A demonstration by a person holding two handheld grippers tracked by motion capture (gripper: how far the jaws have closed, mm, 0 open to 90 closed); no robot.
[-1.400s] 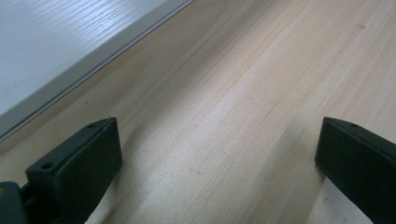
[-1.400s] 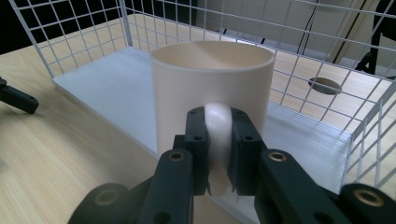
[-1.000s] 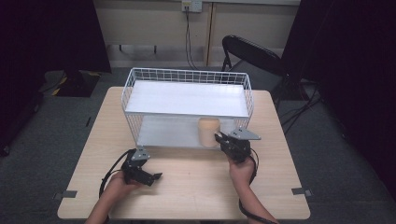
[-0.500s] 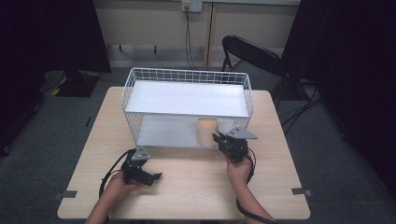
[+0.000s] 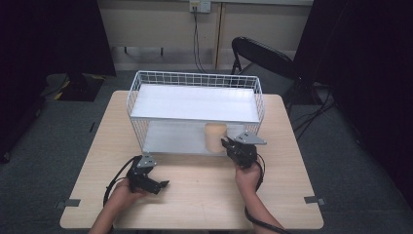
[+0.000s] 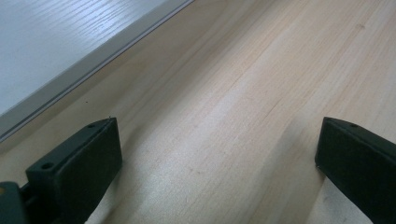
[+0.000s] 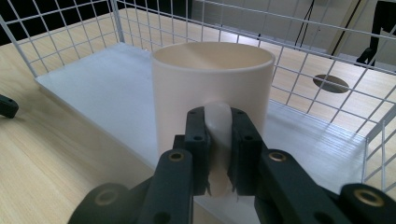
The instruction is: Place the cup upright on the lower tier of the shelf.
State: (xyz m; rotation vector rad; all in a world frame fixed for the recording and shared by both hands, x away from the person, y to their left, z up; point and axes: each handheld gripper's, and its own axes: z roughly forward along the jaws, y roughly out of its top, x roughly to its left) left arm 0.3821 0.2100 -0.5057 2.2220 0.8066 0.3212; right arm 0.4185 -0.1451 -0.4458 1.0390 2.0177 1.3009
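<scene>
A wooden table [image 5: 195,204] stands on grey carpet [image 5: 44,146]. Behind it sits a black folding chair [image 5: 258,53]. Cables [image 5: 197,44] hang down the far wall.

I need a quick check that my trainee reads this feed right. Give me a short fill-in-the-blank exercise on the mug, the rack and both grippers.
1. The right gripper is shut on the mug's ____.
2. The cream mug stands upright at the rack's ____ shelf.
3. The left gripper hovers over bare table with its jaws ____.
4. The wire rack is coloured ____.

Missing words: handle; lower; open; white
</scene>
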